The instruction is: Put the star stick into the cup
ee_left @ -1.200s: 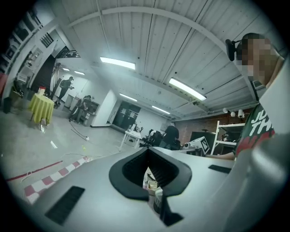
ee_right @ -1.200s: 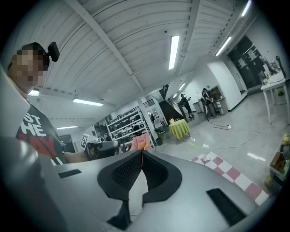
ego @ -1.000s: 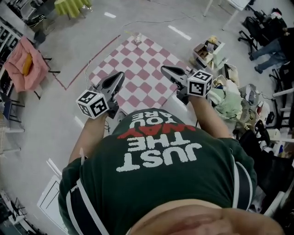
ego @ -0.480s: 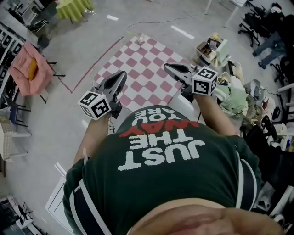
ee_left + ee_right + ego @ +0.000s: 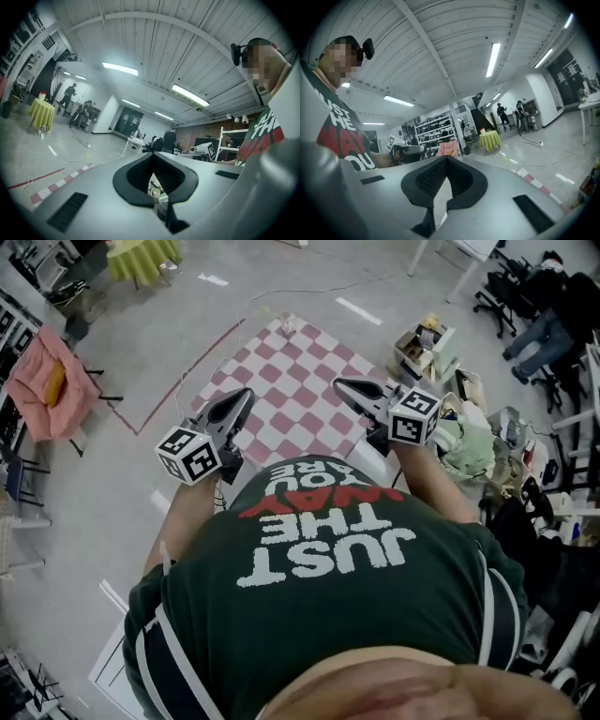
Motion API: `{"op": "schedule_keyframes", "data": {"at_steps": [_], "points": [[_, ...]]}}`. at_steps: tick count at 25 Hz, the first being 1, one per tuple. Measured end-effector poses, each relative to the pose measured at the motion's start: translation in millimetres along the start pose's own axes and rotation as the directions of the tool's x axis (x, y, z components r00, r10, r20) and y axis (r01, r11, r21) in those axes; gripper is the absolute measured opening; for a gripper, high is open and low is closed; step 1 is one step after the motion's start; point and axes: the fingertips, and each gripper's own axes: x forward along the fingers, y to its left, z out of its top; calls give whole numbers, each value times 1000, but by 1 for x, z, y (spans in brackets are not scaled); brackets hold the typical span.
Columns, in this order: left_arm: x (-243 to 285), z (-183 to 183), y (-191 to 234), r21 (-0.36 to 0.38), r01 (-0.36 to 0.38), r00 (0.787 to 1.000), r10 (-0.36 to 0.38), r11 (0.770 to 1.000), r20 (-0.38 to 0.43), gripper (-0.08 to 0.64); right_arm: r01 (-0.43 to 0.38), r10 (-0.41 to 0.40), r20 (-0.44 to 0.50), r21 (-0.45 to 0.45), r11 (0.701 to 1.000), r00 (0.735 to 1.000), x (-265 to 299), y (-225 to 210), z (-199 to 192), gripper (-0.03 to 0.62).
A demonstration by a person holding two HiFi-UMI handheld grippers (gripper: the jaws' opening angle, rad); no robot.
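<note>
I stand over a pink-and-white checkered mat [image 5: 286, 395] on the floor. At its far corner sits a small pale object [image 5: 288, 326], too small to identify; no star stick shows in any view. My left gripper [image 5: 246, 394] is held at chest height, its jaws shut with nothing between them, as the left gripper view [image 5: 153, 158] confirms. My right gripper [image 5: 338, 384] is held level with it on the other side, also shut and empty [image 5: 446, 160]. Both point away from my body, above the mat's near edge.
A red tape line [image 5: 183, 371] runs along the mat's left side. A chair draped in pink cloth [image 5: 52, 381] stands at left and a yellow-green covered table [image 5: 141, 254] at far left. Boxes and clutter [image 5: 431, 343] crowd the right. People stand far off [image 5: 70, 96].
Both grippers stay shut and held in front of my chest. The head view sways slightly, and the mat shifts a little in the picture.
</note>
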Motion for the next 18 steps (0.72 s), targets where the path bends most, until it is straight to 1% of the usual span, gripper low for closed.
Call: {"op": "schedule_keyframes", "data": {"at_steps": [10,18], "points": [[1,-2,4,-25,0,1000,0,1000,0,9,-14,13,-28,-9,1000,1000,6,-3,-1,34],[8,-3,-1,-24,7,1000,-6,1000,4,9,-14,13,-33,-20,1000,999,-3,-7,-2,34]]}}
